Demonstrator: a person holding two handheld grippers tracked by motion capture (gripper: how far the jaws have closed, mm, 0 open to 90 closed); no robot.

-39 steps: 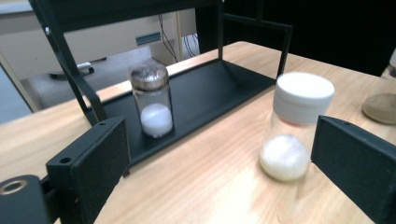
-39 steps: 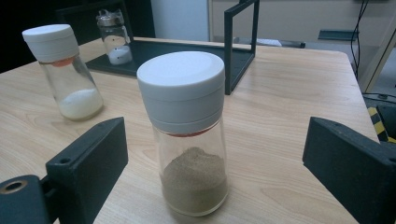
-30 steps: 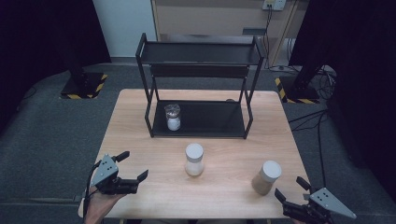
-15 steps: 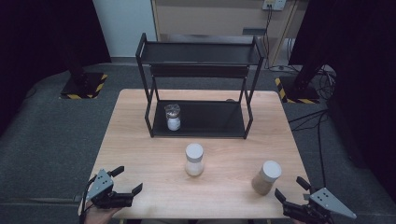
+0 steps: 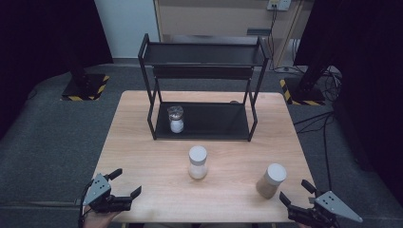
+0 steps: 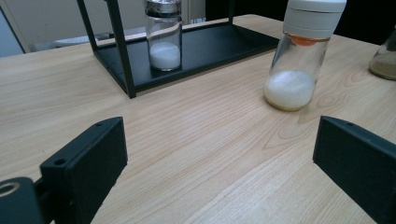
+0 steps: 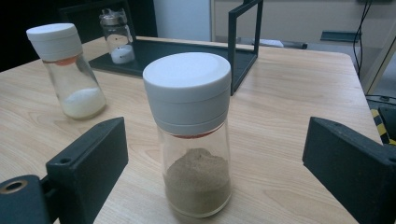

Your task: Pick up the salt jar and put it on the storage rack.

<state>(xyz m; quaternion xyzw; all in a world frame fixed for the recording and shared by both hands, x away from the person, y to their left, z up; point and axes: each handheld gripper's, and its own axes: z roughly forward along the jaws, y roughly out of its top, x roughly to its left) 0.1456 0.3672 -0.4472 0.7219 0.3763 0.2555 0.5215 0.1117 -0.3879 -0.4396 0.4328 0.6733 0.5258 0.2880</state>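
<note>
Since earlier my left gripper (image 5: pixel 119 184) drops back, both grippers agape; brown-powder jar (image 7: pixel 194 135), slick breakable glass ahead of my right gripper (image 5: pixel 295 193), wants gripping mid-body.

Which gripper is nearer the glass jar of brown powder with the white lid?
Right. The right gripper sits just beside the brown-powder jar, jaws open toward it; the left gripper is across the table.

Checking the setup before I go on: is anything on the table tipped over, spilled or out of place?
Nothing stands out. The white-powder jar and brown-powder jar stand upright and capped on the table; a third jar stands on the rack's lower shelf. No spills.
</note>
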